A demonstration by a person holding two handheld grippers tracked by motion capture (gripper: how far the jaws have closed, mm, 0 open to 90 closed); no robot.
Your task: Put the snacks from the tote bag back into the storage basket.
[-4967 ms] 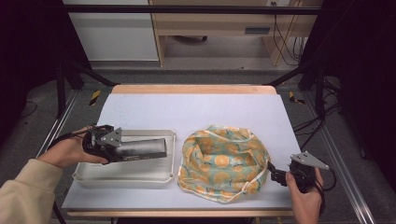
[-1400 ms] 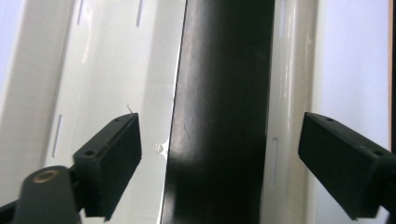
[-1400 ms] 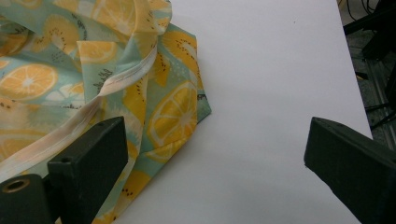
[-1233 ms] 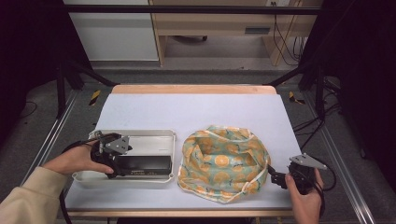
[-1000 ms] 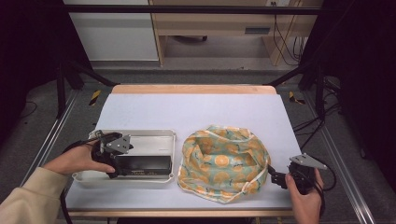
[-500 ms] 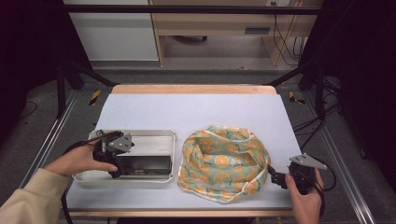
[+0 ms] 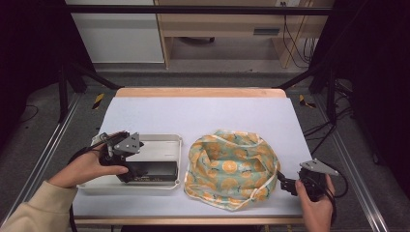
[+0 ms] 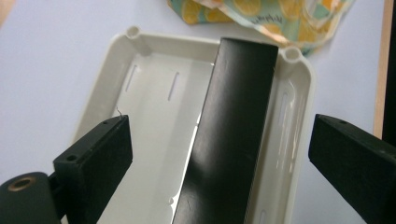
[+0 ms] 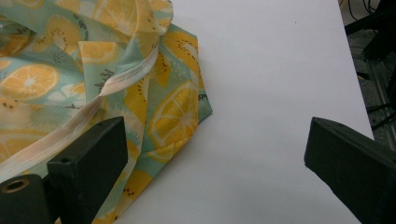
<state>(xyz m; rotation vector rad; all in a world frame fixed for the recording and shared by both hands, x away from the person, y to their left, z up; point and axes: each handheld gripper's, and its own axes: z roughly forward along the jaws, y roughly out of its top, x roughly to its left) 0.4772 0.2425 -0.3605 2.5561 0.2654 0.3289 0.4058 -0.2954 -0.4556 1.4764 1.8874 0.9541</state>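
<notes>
Shallow cream plastic tray (image 7: 157, 141) on the table's left holding a long black rectangular box (image 8: 232, 135), left gripper (image 8: 219, 154) spread wide above it, right gripper (image 9: 215, 158) spread beside citrus-print fabric pouch (image 7: 229, 166).

Box (image 7: 153, 170) in tray (image 7: 167, 141), left of cloth bag (image 7: 231, 168).

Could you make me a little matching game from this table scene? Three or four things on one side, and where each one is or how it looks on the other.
Things:
1. black box
2. white tray
3. fruit-print cloth
4. right gripper

Descriptions:
A. crumpled, on the table's right half
B. jaws open, at the cloth's right edge
C. lies in the tray, between the left gripper's open jaws
D. sits on the table's left half

Pairs: 1-C, 2-D, 3-A, 4-B
</notes>
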